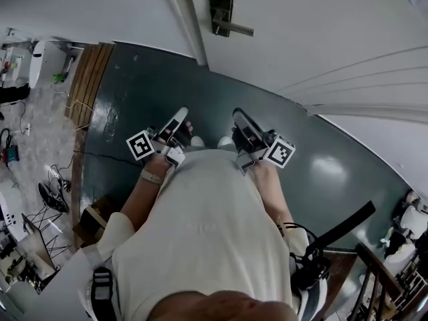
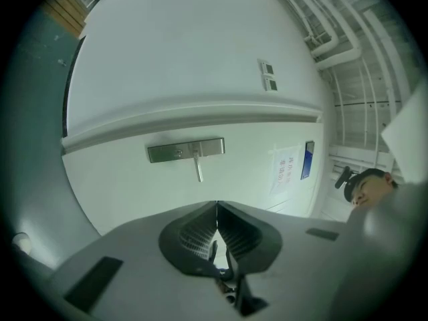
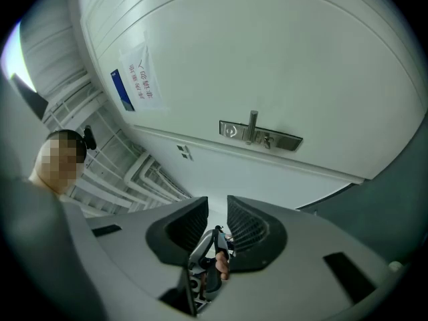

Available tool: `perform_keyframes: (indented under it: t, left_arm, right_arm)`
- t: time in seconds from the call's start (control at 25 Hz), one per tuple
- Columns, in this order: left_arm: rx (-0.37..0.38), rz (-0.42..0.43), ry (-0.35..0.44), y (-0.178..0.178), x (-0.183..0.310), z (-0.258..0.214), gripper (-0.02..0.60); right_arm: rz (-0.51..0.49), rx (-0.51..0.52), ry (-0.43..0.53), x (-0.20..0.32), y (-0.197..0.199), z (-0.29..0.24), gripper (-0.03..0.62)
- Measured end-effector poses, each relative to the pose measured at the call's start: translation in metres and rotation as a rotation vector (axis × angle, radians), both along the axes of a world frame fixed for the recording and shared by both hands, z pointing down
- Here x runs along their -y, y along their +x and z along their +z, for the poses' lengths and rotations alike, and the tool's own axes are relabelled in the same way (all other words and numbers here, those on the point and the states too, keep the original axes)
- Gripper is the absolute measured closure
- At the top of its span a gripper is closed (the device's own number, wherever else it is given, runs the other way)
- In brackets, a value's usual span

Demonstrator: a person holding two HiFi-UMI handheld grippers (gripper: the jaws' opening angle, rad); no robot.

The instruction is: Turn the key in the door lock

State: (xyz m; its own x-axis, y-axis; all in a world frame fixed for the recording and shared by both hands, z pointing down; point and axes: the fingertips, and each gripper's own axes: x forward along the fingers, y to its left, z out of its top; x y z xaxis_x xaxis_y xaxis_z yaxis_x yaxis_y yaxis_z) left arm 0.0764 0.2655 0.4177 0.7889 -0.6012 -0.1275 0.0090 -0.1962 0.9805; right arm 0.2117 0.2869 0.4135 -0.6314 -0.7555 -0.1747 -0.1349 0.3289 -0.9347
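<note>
The left tongs (image 2: pixel 217 206) are held clenched on nothing, and the right tongs (image 3: pixel 217 202) are held released and empty. Both are pointed toward the door lock (image 1: pixel 219 4), well apart from it.

Floor: dark green floor (image 1: pixel 154 92), glossy, across the middle of the frame.
Edge: wooden strip (image 1: pixel 90 75), upper left.
Left side: pale speckled floor (image 1: pixel 43 122), black cables (image 1: pixel 53 196) lying on it.

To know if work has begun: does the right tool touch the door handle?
No, the right gripper view shows the handle well ahead of the right tool, clear of its jaws.
</note>
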Motion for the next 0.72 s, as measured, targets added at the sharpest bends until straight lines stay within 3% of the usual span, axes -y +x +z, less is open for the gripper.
perform_keyframes:
  t: [0.24,0.72]
  left_arm:
    - [-0.044,-0.018,0.002,-0.029,-0.021,-0.001,0.574]
    - [-0.070,0.013,0.007,-0.051,-0.033,-0.002,0.574]
  right_arm:
    - [-0.027,-0.091,-0.012,-0.020,-0.038,-0.002,0.514]
    - [-0.020,-0.109,0.003,-0.033,-0.066,-0.009,0.514]
